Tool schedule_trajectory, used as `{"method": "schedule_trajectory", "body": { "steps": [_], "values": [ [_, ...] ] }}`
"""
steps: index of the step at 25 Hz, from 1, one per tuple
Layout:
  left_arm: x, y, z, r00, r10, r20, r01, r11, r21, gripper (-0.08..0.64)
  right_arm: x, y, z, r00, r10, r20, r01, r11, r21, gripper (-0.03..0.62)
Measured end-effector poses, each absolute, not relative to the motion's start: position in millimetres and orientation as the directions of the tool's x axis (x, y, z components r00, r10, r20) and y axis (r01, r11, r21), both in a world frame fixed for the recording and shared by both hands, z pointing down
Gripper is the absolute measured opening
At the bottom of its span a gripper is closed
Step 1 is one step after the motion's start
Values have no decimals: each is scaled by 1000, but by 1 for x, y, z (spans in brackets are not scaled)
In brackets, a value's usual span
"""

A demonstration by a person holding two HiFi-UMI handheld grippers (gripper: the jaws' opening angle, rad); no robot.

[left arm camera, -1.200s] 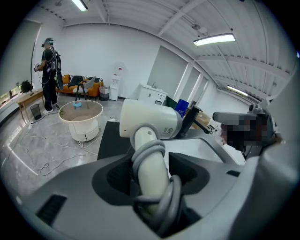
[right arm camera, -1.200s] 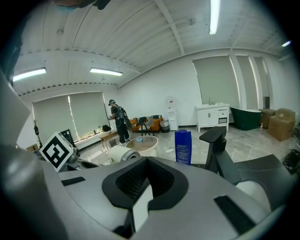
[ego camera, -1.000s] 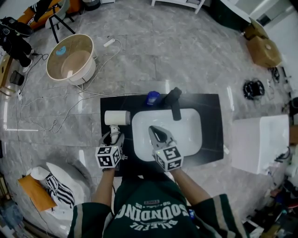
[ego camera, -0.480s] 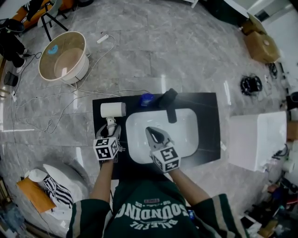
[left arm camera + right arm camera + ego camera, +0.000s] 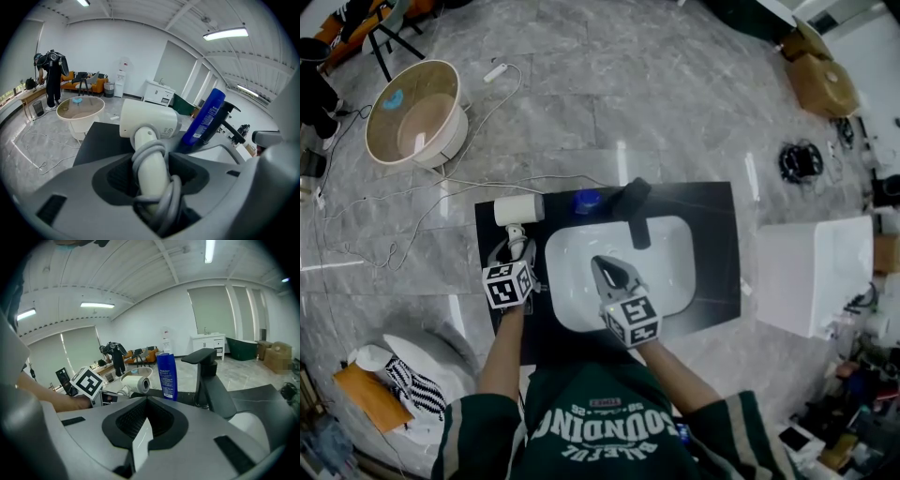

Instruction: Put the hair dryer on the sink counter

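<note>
**Hair Dryer at the Left Rear of the Sink Counter**

A grey marble-tiled floor (image 5: 675, 103) surrounds a matte black rectangular sink counter (image 5: 722, 244). A white rounded basin (image 5: 670, 272) is set into the middle of the counter. A black angular faucet (image 5: 636, 211) stands at the basin's rear edge, and a blue plastic bottle (image 5: 587, 200) stands upright just to its left.

The cream-white hair dryer (image 5: 517, 210) is over the counter's left rear corner, left of the basin. Its barrel lies crosswise, near the blue bottle, and its handle points back toward the person. A grey cord (image 5: 151, 157) is wound in loops around the handle. The views do not show whether the barrel touches the counter surface.

The left gripper (image 5: 517, 249) has its jaws set wide and closed on the cord-wrapped handle, which fills the gap between them.

The right gripper (image 5: 602, 266) hangs above the basin with its jaws brought together to a point, and nothing is held between them.

A round beige tub (image 5: 412, 112) sits on the floor, well apart from the counter at its rear left.
</note>
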State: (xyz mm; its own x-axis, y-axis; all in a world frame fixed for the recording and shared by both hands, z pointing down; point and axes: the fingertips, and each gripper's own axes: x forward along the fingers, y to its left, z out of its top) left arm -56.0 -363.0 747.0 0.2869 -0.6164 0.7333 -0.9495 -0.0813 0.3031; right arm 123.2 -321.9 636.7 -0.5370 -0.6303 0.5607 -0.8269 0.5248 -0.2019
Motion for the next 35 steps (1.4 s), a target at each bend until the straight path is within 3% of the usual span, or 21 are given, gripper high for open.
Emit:
{"method": "schedule_trajectory", "body": {
  "steps": [24, 35],
  "values": [
    [-52, -358, 766, 307, -559, 770, -945, -82, 318, 259, 144, -303, 642, -480, -664, 573, -871, 439, -220, -2],
    [-58, -317, 719, 370, -576, 729, -929, -211, 304, 258, 136, -283, 623, -479, -702, 527, -874, 434, -217, -2]
  ]
}}
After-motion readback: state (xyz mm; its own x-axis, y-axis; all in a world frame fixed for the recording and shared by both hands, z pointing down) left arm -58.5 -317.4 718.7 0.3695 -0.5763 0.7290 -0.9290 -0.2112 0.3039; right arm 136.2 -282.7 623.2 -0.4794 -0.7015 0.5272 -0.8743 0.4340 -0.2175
